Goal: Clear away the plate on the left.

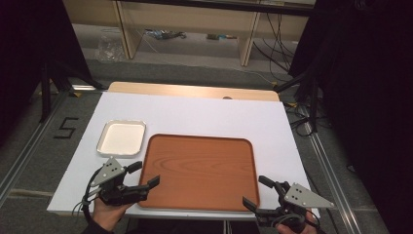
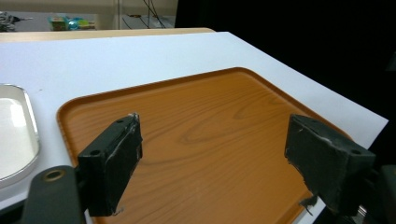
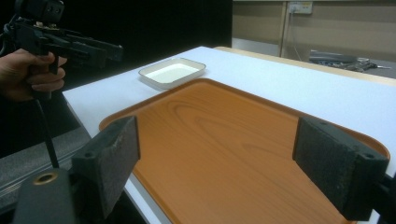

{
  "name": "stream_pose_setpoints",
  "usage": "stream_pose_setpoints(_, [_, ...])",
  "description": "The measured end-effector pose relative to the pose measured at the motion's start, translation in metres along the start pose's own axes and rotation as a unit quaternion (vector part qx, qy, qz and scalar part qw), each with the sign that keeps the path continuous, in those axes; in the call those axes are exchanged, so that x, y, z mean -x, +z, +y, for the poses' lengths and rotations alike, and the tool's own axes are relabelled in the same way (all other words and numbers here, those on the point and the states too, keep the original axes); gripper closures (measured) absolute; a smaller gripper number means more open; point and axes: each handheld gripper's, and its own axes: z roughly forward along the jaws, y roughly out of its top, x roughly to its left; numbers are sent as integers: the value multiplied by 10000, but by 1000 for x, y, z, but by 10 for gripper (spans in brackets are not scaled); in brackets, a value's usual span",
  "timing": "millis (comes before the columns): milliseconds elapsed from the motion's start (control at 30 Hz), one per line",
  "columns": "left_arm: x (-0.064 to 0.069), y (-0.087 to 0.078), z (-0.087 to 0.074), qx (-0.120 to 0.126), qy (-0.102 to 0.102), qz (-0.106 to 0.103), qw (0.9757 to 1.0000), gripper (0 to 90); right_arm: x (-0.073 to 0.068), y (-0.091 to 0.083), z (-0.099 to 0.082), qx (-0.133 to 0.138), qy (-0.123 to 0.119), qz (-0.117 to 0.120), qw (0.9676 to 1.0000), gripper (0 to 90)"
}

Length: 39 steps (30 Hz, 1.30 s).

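On the white table, my left gripper and right gripper hover with jaws apart, holding nothing, at the near corners of the wooden tray; a white dish sits just beside it.

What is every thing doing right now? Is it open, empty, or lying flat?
Left gripper: open, holding nothing, over the tray's near left corner.
Right gripper: open, holding nothing, at the tray's near right corner.
Wooden tray: empty, lying flat on the white table.
White dish: empty, upright, left of the tray.
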Motion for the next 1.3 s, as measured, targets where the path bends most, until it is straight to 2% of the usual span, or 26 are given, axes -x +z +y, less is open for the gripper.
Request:
stream_pose_setpoints(67, [-4,0,-1,-15,32,79,10000,186,0,-1,0,-42,-30,-1,10000,160])
stream_pose_setpoints(100, [-5,0,-1,-34,28,124,9999,186,0,0,0,24,-52,-50,10000,160])
stream_pose_setpoints(133, [-10,0,-2,-52,2,182,9998,186,-3,-1,1,-5,11,-39,10000,160])
stream_pose_setpoints(167, [-10,0,-2,-52,2,182,9998,186,-3,-1,1,-9,-72,-37,10000,160])
stream_pose_setpoints(233, [-14,-1,-2,-11,-48,241,9997,187,-4,0,1,-20,-36,-21,10000,160])
stream_pose_setpoints(400, [-24,-3,-3,11,-141,356,9993,191,-3,0,1,11,-148,-16,9999,160])
stream_pose_setpoints(500, [-30,-2,-4,-41,-176,432,9989,191,-3,0,1,19,-144,-13,9999,160])
stream_pose_setpoints(533, [-32,0,-4,-71,-243,475,9986,191,-3,0,1,4,-104,3,9999,160])
stream_pose_setpoints(633, [-38,1,-6,-114,-301,534,9981,191,-2,0,1,92,-156,-71,9998,160])
stream_pose_setpoints(700, [-43,1,-6,-132,-330,581,9977,191,-3,-1,1,-9,-115,-13,9999,160])
stream_pose_setpoints(733, [-47,1,-7,-147,-333,682,9970,191,-5,0,1,1,21,64,10000,160])
stream_pose_setpoints(800, [-51,1,-7,-154,-358,731,9966,191,-4,0,1,-2,15,62,10000,160])
stream_pose_setpoints(833, [-54,1,-7,-161,-385,791,9960,191,-3,0,1,19,-136,-13,9999,160])
stream_pose_setpoints(867, [-57,1,-8,-169,-421,839,9954,191,-3,1,1,5,-25,143,9999,160])
stream_pose_setpoints(1033, [-74,2,-11,-258,-554,1112,9919,191,-4,1,1,-18,-29,124,9999,160])
stream_pose_setpoints(1100, [-79,3,-12,-272,-627,1156,9909,193,-4,1,1,-5,-32,131,9999,160])
stream_pose_setpoints(1300, [-92,6,-14,-418,-599,1406,9874,192,-3,1,1,-12,-38,120,9999,160])
